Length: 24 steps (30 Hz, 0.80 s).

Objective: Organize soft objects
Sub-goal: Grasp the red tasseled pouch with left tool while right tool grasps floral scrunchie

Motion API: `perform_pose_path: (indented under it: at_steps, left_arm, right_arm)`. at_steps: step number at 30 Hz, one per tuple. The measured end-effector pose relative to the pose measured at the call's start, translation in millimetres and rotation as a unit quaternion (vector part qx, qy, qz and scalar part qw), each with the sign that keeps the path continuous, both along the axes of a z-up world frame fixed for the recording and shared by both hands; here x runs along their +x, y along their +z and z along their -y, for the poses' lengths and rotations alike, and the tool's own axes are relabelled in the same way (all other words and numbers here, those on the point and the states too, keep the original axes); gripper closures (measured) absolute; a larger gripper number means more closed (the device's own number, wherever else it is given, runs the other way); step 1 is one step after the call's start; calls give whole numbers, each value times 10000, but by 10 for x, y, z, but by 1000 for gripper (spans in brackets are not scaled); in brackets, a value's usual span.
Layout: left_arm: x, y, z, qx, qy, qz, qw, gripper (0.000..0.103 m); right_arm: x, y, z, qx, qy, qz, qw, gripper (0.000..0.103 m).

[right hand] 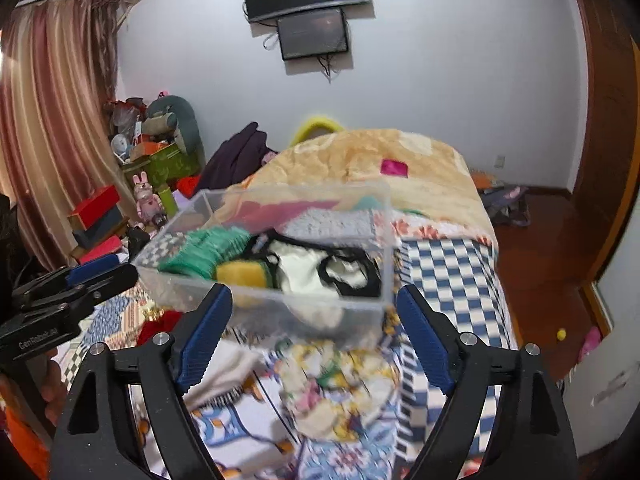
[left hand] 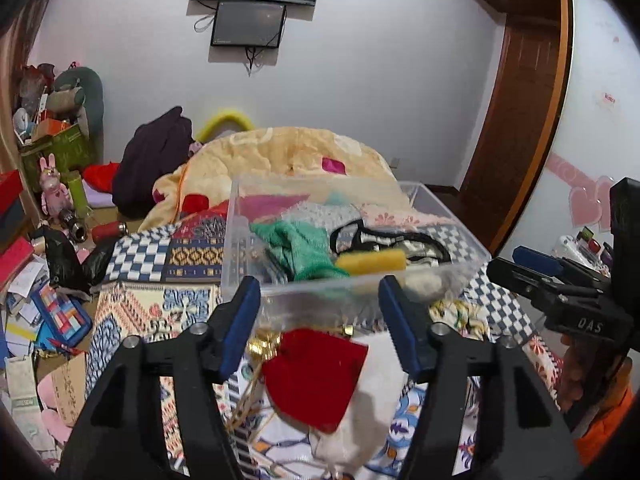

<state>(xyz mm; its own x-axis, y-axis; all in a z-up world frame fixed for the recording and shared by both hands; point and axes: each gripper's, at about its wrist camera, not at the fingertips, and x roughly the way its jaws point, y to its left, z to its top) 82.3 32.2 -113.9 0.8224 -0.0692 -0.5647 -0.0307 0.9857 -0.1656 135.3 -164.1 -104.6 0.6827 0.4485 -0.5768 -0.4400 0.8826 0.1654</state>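
Observation:
A clear plastic box (left hand: 472, 266) stands on the patterned bed; it also shows in the right wrist view (right hand: 200, 290). It holds a green knit cloth (left hand: 298, 246), a yellow sponge (left hand: 372, 260) and a white garment with black trim (right hand: 304, 268). My left gripper (left hand: 320, 326) is open and empty above a red pouch with a gold cord (left hand: 316, 380) lying on white cloth. My right gripper (right hand: 314, 332) is open and empty above a crumpled floral cloth (right hand: 340, 392). Each gripper shows at the edge of the other's view.
A beige quilt (left hand: 280, 152) is heaped behind the box, with a dark purple garment (left hand: 156, 156) beside it. Clutter of boxes, papers and toys (left hand: 48, 280) covers the floor at the left. Bare wooden floor (right hand: 540, 272) lies right of the bed.

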Motion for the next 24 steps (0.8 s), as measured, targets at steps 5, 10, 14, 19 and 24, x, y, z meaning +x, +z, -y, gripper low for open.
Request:
perform_pose_path:
  at_steps: [5, 10, 14, 19, 24]
  left_arm:
    - [-31, -149, -47, 147, 169, -209, 9995, 35]
    - [8, -386, -214, -71, 304, -551, 9980, 35]
    - [37, -556, -257, -194, 278, -793, 9963, 36]
    - [96, -679, -235, -315, 156, -975, 9946, 51]
    - [86, -725, -217, -428, 48, -1040, 9936, 68]
  right_arm:
    - [-6, -230, 48, -51, 68, -419, 9991, 20]
    - [-16, -500, -4, -223, 130, -767, 9967, 20]
    - [-16, -583, -56, -342, 186, -816, 9959, 20]
    - [-27, -599, -66, -327, 233, -856, 9955, 26]
    - [-52, -600, -80, -419, 239, -819, 9955, 40]
